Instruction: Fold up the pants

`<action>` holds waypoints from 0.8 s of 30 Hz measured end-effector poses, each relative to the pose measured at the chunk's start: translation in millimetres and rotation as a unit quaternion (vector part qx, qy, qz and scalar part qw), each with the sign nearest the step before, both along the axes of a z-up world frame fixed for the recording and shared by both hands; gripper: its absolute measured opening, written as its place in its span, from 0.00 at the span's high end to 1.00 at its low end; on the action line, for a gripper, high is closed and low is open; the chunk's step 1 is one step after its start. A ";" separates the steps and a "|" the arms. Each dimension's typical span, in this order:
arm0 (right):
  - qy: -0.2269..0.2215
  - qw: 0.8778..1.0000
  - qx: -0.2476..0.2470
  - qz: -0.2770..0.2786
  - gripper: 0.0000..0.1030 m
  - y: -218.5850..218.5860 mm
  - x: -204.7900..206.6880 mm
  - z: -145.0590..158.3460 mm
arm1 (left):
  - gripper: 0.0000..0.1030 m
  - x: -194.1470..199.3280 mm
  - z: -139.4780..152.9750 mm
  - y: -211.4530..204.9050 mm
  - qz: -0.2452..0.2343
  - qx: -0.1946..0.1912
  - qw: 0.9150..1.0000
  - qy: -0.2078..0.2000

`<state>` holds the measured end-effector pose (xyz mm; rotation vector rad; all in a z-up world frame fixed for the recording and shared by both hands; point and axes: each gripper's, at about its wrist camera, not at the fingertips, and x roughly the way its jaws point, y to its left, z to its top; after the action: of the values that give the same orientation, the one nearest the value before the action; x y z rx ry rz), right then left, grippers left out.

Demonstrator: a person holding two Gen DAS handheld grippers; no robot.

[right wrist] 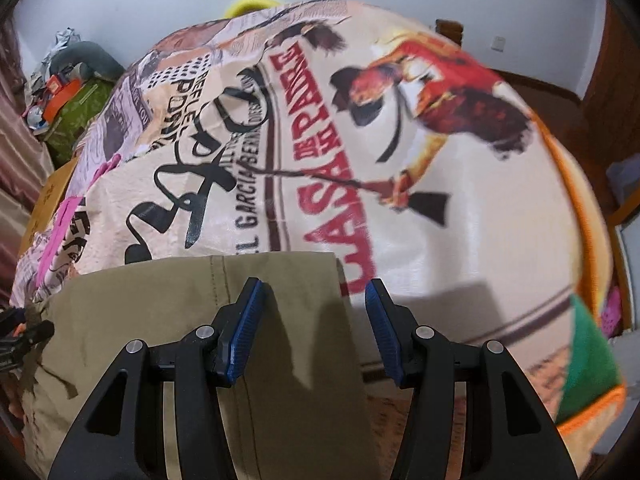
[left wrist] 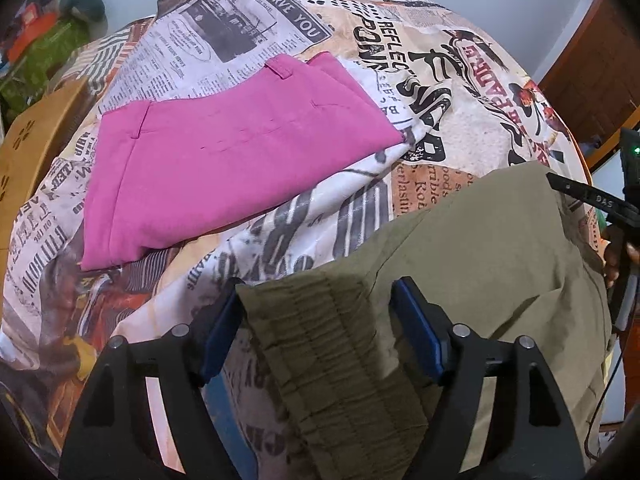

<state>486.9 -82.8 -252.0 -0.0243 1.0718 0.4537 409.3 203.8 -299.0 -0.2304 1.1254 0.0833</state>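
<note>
While spread over the printed bedcover (left wrist: 472, 128), olive pants (left wrist: 480, 248) lie at the near edge, elastic waistband (left wrist: 332, 344) between the blue pads of the left gripper (left wrist: 320, 300), jaws wide, neither pad pressing. Right gripper (right wrist: 316, 304) over the hem corner, jaws half apart, gripping nothing. Folded pink pants (left wrist: 224, 168) beyond, apart from the olive pair.

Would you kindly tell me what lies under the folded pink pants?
The folded pink pants rest directly on the newspaper-print bedspread, which shows all around them. Whatever part of the print, or anything else, sits beneath the pink fabric is covered and cannot be seen.
</note>
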 end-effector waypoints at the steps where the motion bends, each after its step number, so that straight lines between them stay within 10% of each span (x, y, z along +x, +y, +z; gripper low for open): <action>1: -0.005 1.000 0.005 0.000 0.53 -0.1 -1.2 -0.4 | 0.27 0.5 0.5 -0.1 -0.001 0.001 1.000 -0.001; 8: -0.039 0.999 -0.023 0.017 0.87 10.7 -8.8 4.3 | 0.28 5.1 5.2 -4.0 0.006 0.013 1.000 -0.013; 24: -0.164 0.986 0.019 -0.009 0.98 1.2 -27.4 84.0 | 0.50 -7.8 59.8 -10.1 0.014 0.077 0.995 -0.068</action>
<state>459.4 -81.5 -168.0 -0.0524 0.7397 0.4361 401.5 193.7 -239.2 -0.1128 0.9745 0.1769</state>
